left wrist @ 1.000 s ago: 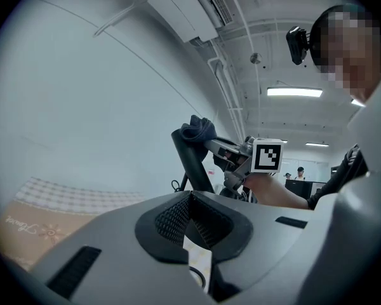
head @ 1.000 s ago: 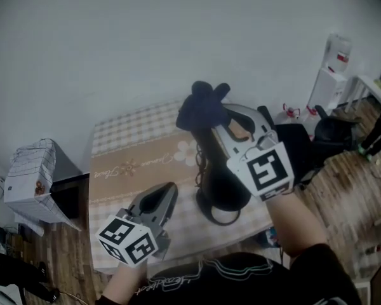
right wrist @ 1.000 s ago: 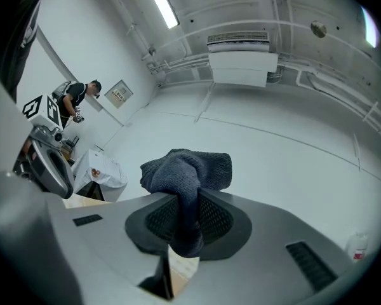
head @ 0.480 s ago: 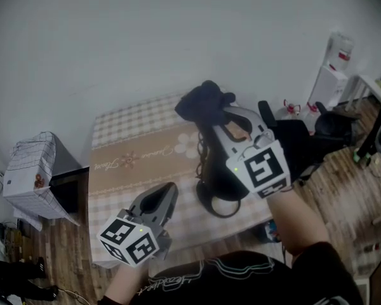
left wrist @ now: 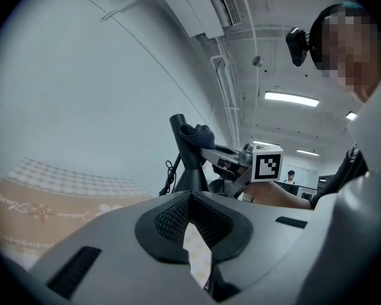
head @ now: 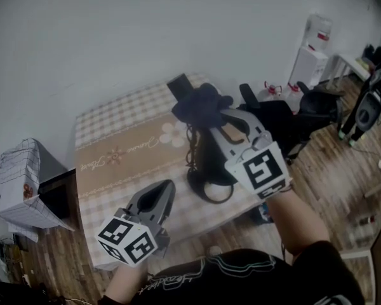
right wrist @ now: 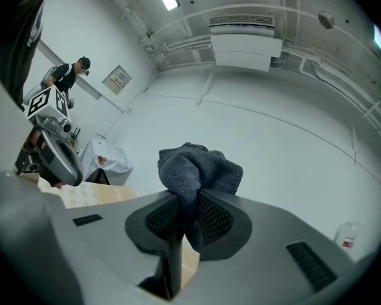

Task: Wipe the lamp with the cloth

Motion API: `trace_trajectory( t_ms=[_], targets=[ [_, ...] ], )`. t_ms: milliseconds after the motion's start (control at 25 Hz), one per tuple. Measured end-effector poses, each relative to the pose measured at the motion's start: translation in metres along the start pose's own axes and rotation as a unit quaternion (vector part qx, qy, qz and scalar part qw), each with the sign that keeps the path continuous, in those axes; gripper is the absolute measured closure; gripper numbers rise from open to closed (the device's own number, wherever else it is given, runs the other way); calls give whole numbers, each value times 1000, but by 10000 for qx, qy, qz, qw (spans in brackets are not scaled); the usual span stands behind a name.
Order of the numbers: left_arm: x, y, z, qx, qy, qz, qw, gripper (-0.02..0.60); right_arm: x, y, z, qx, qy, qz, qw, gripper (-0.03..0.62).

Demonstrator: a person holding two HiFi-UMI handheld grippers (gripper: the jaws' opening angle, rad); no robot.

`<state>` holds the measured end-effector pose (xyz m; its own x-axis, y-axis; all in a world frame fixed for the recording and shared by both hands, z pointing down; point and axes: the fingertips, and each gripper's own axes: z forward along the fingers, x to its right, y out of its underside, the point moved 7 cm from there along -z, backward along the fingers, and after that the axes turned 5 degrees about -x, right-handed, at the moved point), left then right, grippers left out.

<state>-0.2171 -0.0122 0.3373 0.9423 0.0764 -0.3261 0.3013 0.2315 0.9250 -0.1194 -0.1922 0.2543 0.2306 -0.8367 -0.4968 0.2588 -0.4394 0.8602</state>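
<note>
A black desk lamp (head: 206,170) stands on the checked table (head: 114,151), its round base near the front edge and its head (head: 178,83) pointing to the far left. My right gripper (head: 211,114) is shut on a dark grey cloth (head: 200,103), which is bunched against the lamp's upper arm just behind the head. In the right gripper view the cloth (right wrist: 200,170) bulges out of the shut jaws, and a dark bar runs below them. My left gripper (head: 167,188) hangs shut and holds nothing, over the table's front left, apart from the lamp (left wrist: 184,161).
A covered white box (head: 16,183) stands on the floor left of the table. A black office chair (head: 276,116) and a water dispenser (head: 308,56) are to the right. The table's front edge lies just under my grippers. A person (right wrist: 66,75) stands far off.
The cloth and my right gripper have slid back along the lamp's arm, so the lamp's head now shows beyond the cloth. The head camera has shifted. My left gripper has stayed put.
</note>
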Motion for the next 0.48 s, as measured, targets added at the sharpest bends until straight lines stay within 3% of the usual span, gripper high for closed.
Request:
trace_trajectory(
  t_ms=[480],
  targets=[
    [3, 19, 2, -167, 373, -165, 9990, 581, -15, 31, -23, -620, 122, 182, 9978, 537]
  ],
)
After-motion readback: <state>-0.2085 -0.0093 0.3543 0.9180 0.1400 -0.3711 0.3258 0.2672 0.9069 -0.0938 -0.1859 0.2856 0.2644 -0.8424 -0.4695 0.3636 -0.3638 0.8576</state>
